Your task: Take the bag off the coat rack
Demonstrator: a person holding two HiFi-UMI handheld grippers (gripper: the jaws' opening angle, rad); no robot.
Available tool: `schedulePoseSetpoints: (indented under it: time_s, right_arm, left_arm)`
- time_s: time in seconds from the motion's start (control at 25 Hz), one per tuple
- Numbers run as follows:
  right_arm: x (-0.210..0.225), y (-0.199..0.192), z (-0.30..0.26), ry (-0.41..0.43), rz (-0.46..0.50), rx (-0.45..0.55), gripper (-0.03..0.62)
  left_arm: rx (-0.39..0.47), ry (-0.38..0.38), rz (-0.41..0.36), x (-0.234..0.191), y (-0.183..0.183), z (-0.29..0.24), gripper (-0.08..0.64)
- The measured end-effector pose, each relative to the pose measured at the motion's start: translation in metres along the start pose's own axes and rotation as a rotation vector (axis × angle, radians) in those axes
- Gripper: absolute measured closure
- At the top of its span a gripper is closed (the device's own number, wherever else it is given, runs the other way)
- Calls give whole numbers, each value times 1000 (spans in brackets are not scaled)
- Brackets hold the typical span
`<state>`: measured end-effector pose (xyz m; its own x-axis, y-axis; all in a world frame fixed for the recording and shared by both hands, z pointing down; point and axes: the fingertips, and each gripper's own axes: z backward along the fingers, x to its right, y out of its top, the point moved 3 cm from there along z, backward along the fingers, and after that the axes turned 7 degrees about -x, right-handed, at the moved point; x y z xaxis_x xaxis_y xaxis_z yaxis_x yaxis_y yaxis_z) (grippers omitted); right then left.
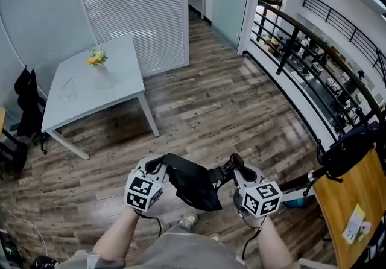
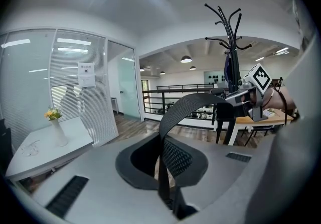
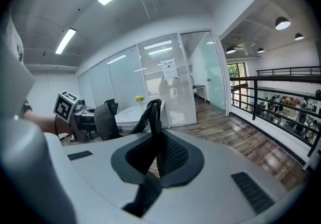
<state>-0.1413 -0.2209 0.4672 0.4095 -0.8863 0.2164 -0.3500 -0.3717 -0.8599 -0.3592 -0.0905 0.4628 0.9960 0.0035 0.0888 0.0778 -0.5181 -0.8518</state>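
Observation:
A black bag (image 1: pixel 194 186) hangs between my two grippers, low over the wooden floor in the head view. My left gripper (image 1: pixel 158 166) is shut on one black webbing strap (image 2: pixel 188 105), which arches from its jaws toward the right gripper (image 2: pixel 249 93). My right gripper (image 1: pixel 232 169) is shut on another strap (image 3: pixel 152 117) that rises straight up from its jaws. The black coat rack (image 2: pixel 230 42) stands behind the right gripper with a dark garment on it. In the head view the coat rack (image 1: pixel 345 152) is at the right edge, apart from the bag.
A white table (image 1: pixel 114 90) with a vase of yellow flowers (image 1: pixel 96 60) stands far left, beside a glass partition with blinds. A black railing (image 1: pixel 301 44) runs along the right. A wooden desk (image 1: pixel 356 201) is near right. A chair draped in black (image 1: pixel 27 102) is at the left edge.

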Motion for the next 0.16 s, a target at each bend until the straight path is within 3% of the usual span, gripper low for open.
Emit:
schedulePoseSetpoints:
  time_s: [0.16]
  right_arm:
    - [0, 1, 2, -4, -3, 4, 555]
  left_arm:
    - [-1, -2, -1, 1, 0, 0, 545]
